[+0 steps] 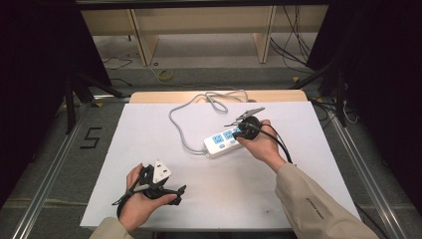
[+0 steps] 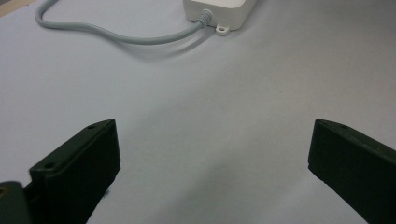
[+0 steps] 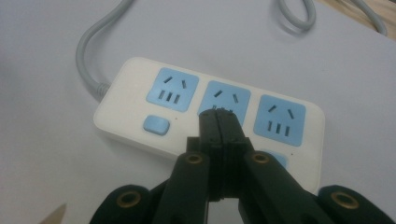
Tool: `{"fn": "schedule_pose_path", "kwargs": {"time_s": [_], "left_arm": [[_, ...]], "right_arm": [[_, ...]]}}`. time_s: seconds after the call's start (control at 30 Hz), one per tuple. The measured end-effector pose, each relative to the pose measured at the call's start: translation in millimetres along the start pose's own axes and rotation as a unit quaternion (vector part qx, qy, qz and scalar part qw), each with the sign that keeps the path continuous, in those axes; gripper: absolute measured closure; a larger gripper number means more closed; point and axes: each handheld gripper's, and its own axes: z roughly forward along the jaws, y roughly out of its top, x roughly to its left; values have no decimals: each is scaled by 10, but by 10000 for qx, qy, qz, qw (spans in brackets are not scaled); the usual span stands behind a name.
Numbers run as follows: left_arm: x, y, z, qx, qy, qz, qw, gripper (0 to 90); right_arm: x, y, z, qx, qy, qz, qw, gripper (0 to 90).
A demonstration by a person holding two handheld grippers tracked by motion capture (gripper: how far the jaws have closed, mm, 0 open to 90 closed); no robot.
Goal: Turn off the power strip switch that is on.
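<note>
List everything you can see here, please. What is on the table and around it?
Power strip: one, white with three blue sockets, right of the table's middle.
Cord: one, grey, looping from the strip toward the far edge.
Table: one, white top.
Shelf: one, pale wood, on the floor beyond.
Left gripper: one, black, jaws wide apart over bare table, near edge.
Right gripper: one, black, jaws together over the strip's middle socket.
Hands: two, one per gripper.

High view looks down over the table (image 1: 149, 149); both gripper views sit close, sharing the power strip (image 3: 210, 112).
</note>
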Motion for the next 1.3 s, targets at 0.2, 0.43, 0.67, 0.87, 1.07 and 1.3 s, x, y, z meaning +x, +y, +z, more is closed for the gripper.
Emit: {"fn": "schedule_pose_path", "kwargs": {"time_s": [0.2, 0.43, 0.67, 0.87, 1.07, 1.3], "left_arm": [[0, 0, -1, -7, -3, 0, 10000, 19], [-1, -2, 2, 6, -17, 0, 10000, 19], [4, -1, 0, 1, -7, 8, 10000, 19], [1, 0, 0, -9, -11, 4, 10000, 19], [2, -1, 0, -8, -12, 1, 10000, 20], [2, -1, 0, -9, -12, 4, 10000, 20]], "right_arm": [[-14, 30, 24, 65, 8, 24, 10000, 900], [-29, 40, 59, 130, 14, 61, 9999, 900], [-33, 32, 100, 205, 37, 88, 9997, 900], [-25, 43, 125, 275, 77, 86, 9996, 900], [-14, 65, 157, 321, 95, 91, 9994, 900], [-7, 89, 180, 403, 124, 82, 9991, 900]]}}
